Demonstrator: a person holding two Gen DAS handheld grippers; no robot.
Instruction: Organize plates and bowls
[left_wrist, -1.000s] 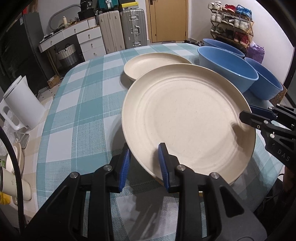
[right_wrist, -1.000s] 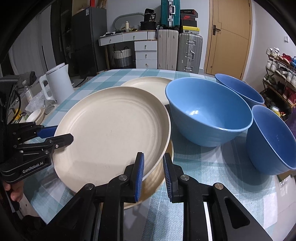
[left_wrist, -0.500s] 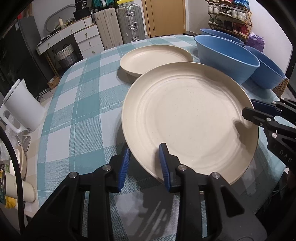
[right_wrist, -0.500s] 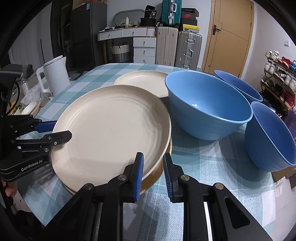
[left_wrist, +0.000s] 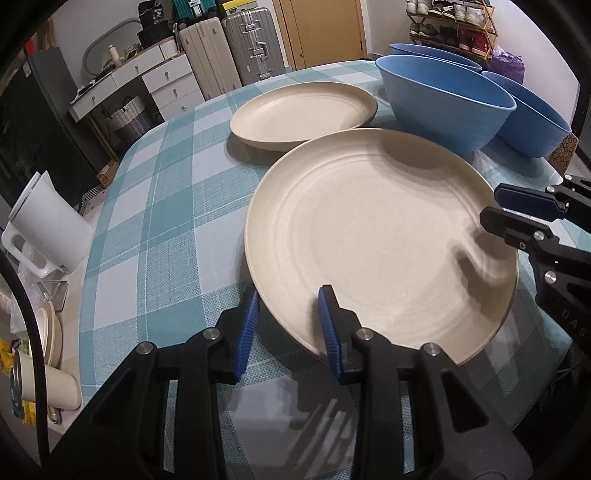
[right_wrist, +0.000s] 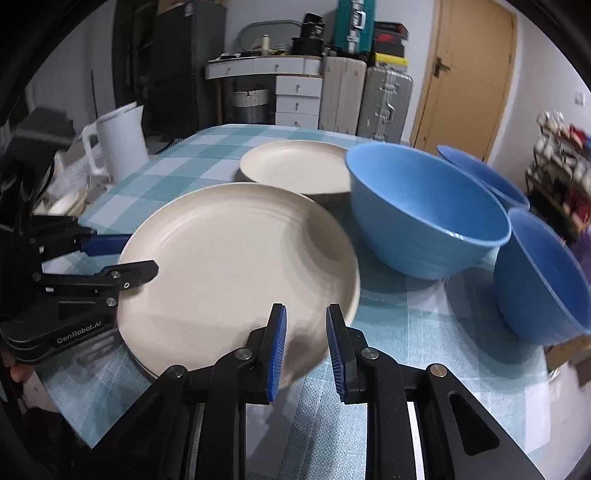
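Cream and wide, the big plate (left_wrist: 369, 236) sits right in front of us on the teal-checked tablecloth (left_wrist: 155, 206), and we have both grippers on its rim. Our left gripper (left_wrist: 288, 314) straddles the near-left edge, one blue pad below the rim and one over it; the jaws stand only a little apart, but we cannot tell whether the pads actually press on the plate. Our right gripper (right_wrist: 304, 332) comes in at the opposite edge, its jaws nearly closed with the rim running between them, and here too the blur keeps us from saying that the pads bite. From the right wrist view we see a thin darker edge peeking out under the plate's near side, possibly another plate beneath, though we cannot be sure. Behind it lies a second plate (left_wrist: 303, 110), flat on the cloth and just apart. To the right stand three blue bowls: the nearest bowl (right_wrist: 424, 218) close beside the big plate, with two more behind and beside it. A white kettle (left_wrist: 48, 229) stands at the table's left edge.
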